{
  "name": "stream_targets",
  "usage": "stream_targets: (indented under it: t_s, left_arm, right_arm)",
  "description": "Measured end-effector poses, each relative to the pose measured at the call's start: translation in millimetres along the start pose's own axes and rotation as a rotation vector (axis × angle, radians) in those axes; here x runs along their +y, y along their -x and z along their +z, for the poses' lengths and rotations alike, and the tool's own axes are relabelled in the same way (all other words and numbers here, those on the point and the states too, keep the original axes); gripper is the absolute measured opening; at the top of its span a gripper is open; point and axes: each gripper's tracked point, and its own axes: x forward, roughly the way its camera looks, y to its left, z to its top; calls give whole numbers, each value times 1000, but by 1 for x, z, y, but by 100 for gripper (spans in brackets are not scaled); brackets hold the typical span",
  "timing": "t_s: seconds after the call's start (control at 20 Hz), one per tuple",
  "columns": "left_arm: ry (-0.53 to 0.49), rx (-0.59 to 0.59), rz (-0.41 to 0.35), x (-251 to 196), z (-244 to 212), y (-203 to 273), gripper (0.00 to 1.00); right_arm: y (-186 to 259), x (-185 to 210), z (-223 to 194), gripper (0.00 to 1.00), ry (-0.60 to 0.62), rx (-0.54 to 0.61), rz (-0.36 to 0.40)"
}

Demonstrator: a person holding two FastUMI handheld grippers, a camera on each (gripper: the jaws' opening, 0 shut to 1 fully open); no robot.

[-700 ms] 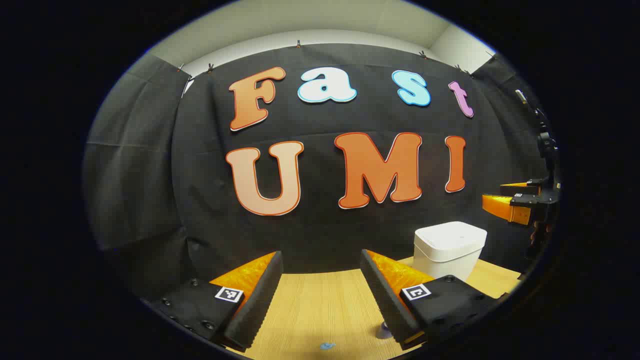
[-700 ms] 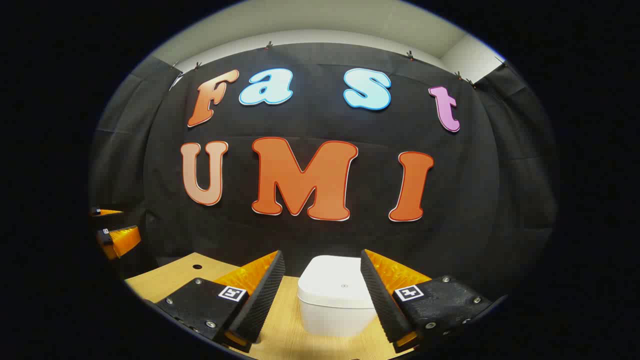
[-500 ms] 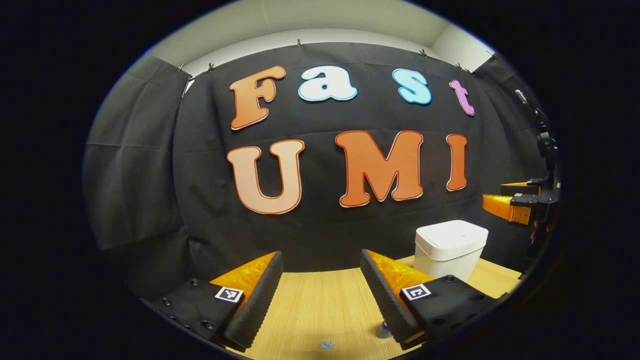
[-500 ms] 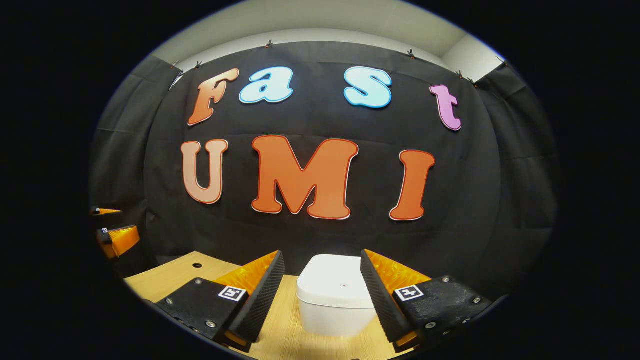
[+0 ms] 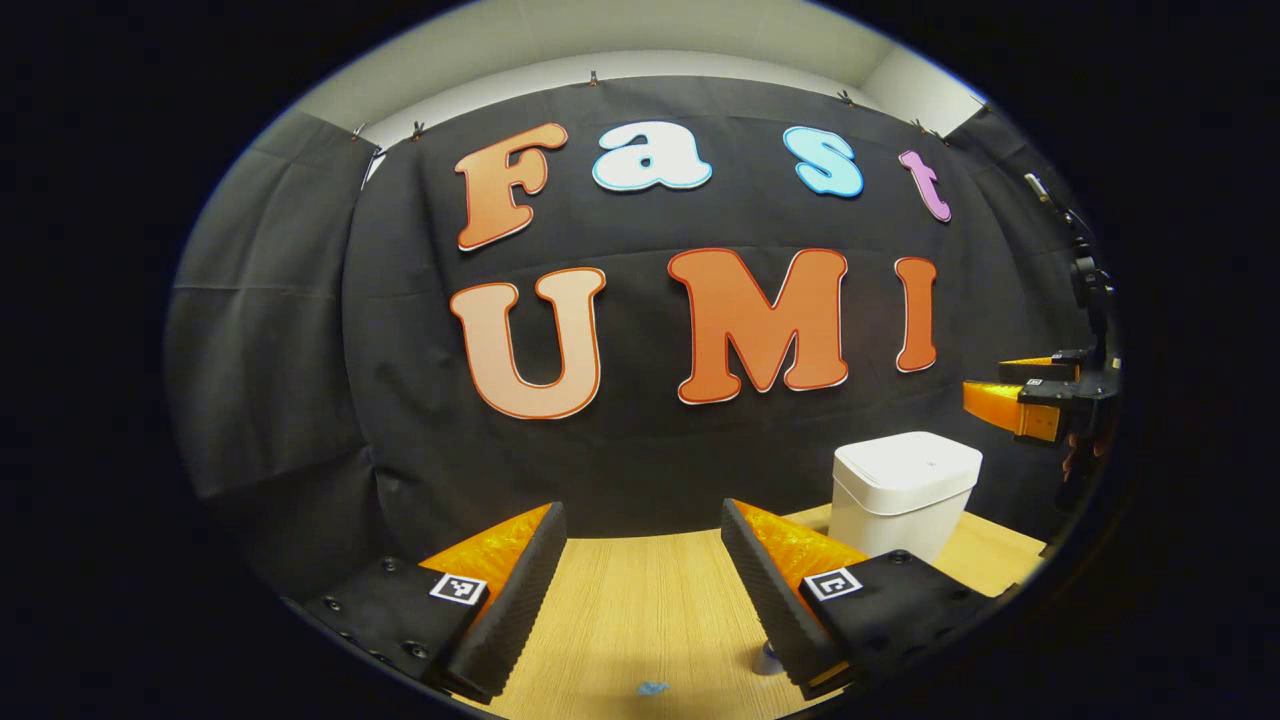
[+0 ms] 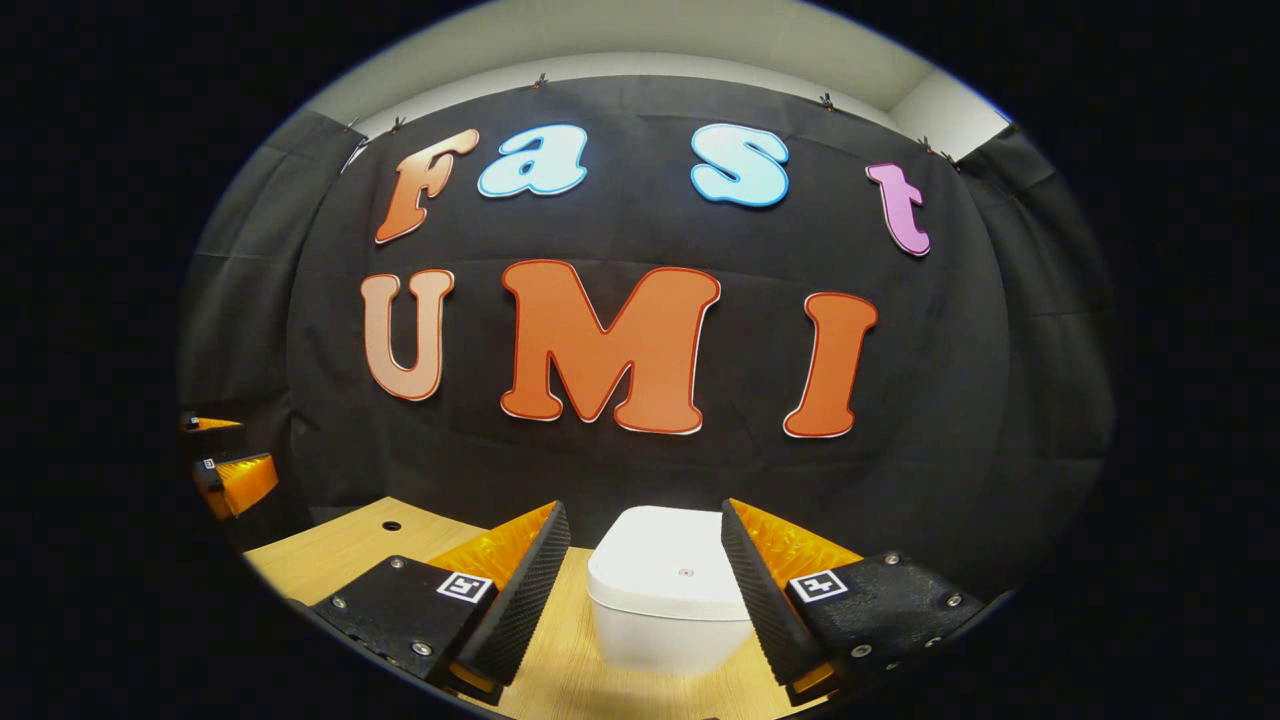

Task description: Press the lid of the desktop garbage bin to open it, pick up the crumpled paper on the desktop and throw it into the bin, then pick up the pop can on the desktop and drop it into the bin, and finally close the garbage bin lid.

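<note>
The white desktop bin (image 6: pixel 665 590) stands on the wooden table (image 6: pixel 330 550) with its lid (image 6: pixel 672 560) shut. My right gripper (image 6: pixel 645 508) hovers open just before and above the bin, which shows between its fingers. In the left gripper view the bin (image 5: pixel 905 495) stands at the right, with the right gripper (image 5: pixel 1000 385) in the air above and beside it. My left gripper (image 5: pixel 642 510) is open over the table (image 5: pixel 640 600) with nothing between its fingers. It also shows at the far left of the right gripper view, the left gripper (image 6: pixel 215 448).
A small blue scrap (image 5: pixel 653 688) lies on the table near the front. A small pale object (image 5: pixel 766 662) peeks out behind my left gripper's right finger; I cannot tell what it is. A round hole (image 6: pixel 391 525) sits in the tabletop at the left.
Both grippers have eased forward a little. The bin looks slightly larger and lower between the right gripper's fingers. Lid still shut, both grippers still open.
</note>
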Motion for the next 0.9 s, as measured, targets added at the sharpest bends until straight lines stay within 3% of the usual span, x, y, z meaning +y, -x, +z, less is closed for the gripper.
stream_targets:
  t_s: [0.4,0.55,0.65,0.7,0.75,0.9]
  left_arm:
    - [-11,7,18,4,-4,-5,99]
    - [-13,14,28,5,-5,-7,99]
    - [-15,21,34,6,-7,-8,99]
    - [-16,24,39,7,-9,-9,99]
    - [-17,28,44,8,-10,-9,99]
    - [-24,40,63,11,-13,-9,100]
  right_arm:
    - [-16,-7,-7,93,-1,18,-8]
    - [-25,-11,-12,86,-16,34,-8]
    - [-32,-14,-19,78,-18,59,-12]
    - [-36,-16,-23,65,-20,72,-15]
    - [-38,-19,-26,65,-22,80,-21]
    - [-48,-25,-34,37,-28,102,-31]
